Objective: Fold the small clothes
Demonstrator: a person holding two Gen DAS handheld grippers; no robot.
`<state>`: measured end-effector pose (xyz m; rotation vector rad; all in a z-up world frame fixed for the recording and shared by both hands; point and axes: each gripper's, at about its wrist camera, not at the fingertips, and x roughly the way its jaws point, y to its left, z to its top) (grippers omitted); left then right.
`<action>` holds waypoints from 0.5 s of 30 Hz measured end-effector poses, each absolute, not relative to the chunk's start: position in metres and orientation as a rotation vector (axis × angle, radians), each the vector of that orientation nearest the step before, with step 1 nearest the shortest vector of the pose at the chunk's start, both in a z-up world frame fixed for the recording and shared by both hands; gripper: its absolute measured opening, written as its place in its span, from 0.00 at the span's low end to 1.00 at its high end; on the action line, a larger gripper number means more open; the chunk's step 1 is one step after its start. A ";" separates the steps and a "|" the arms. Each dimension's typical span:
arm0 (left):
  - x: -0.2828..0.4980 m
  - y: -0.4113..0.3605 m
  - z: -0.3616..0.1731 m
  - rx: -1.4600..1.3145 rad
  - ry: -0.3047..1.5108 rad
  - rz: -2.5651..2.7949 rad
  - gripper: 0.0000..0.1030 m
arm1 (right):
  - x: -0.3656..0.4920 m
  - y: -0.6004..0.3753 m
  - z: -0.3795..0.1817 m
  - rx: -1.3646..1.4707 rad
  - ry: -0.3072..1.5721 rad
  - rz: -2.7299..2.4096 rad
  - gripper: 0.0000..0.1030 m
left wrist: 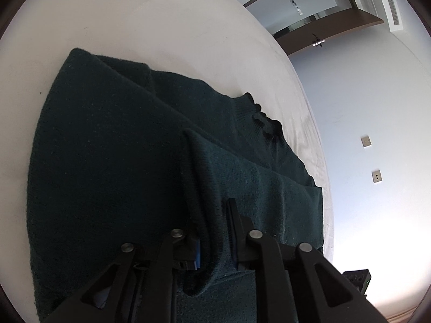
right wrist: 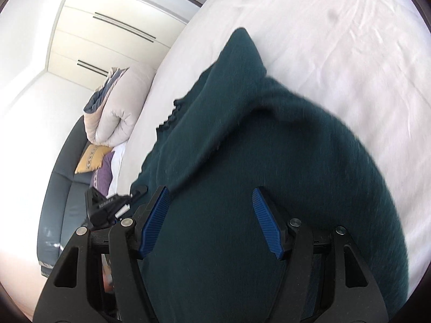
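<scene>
Sweater (left wrist: 107, 161), dark green knit, lay on a white bed (left wrist: 134, 21), partly folded.

Left wrist view:
- Sweater spread across the bed, one layer folded over the body; frilled collar (left wrist: 260, 115) lay toward the far edge.
- A ridge of folded knit (left wrist: 204, 188) ran up between the jaws of the left gripper (left wrist: 212, 231). Jaws stood narrowly apart with the fold between them; whether the pads pressed on it could not be told.
- Beyond the bed: a pale wall (left wrist: 377, 107) with two switch plates (left wrist: 366, 141), a brown-framed doorway (left wrist: 323, 27).
- A black device (left wrist: 357, 278) showed at the lower right edge.

Right wrist view:
- Sweater (right wrist: 269, 161) lay on the bed (right wrist: 336, 53), a folded corner pointing toward the far side, frilled collar (right wrist: 172, 115) at its left edge. Fabric slightly blurred.
- Right gripper (right wrist: 212, 220) hovered over the knit, jaws wide apart, blue pads (right wrist: 155, 220) bare, nothing clamped.
- Left of the bed: rolled quilt (right wrist: 118, 107), yellow cushion (right wrist: 90, 158), purple cloth (right wrist: 103, 176), grey sofa (right wrist: 62, 188), cream wardrobe (right wrist: 107, 32).
- The other gripper's black body (right wrist: 105, 207) showed at the bed's edge.
</scene>
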<state>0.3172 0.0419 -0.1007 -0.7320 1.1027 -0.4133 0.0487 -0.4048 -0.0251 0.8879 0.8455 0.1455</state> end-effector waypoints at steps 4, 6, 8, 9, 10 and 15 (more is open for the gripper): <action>0.316 0.044 -0.097 -0.758 1.084 -0.457 0.40 | 0.069 -0.418 -0.017 0.887 0.796 0.123 0.64; 0.315 0.043 -0.094 -0.751 1.075 -0.462 0.49 | 0.080 -0.431 -0.021 0.923 0.788 0.100 0.64; 0.316 0.042 -0.093 -0.745 1.077 -0.460 0.50 | 0.091 -0.451 -0.029 1.010 0.769 0.095 0.64; 0.316 0.041 -0.094 -0.743 1.075 -0.458 0.50 | 0.095 -0.458 -0.034 1.054 0.756 0.092 0.64; 0.317 0.040 -0.094 -0.740 1.073 -0.457 0.50 | 0.097 -0.466 -0.037 1.108 0.738 0.097 0.64; 0.318 0.034 -0.095 -0.741 1.065 -0.453 0.50 | 0.095 -0.488 -0.048 1.257 0.641 0.120 0.64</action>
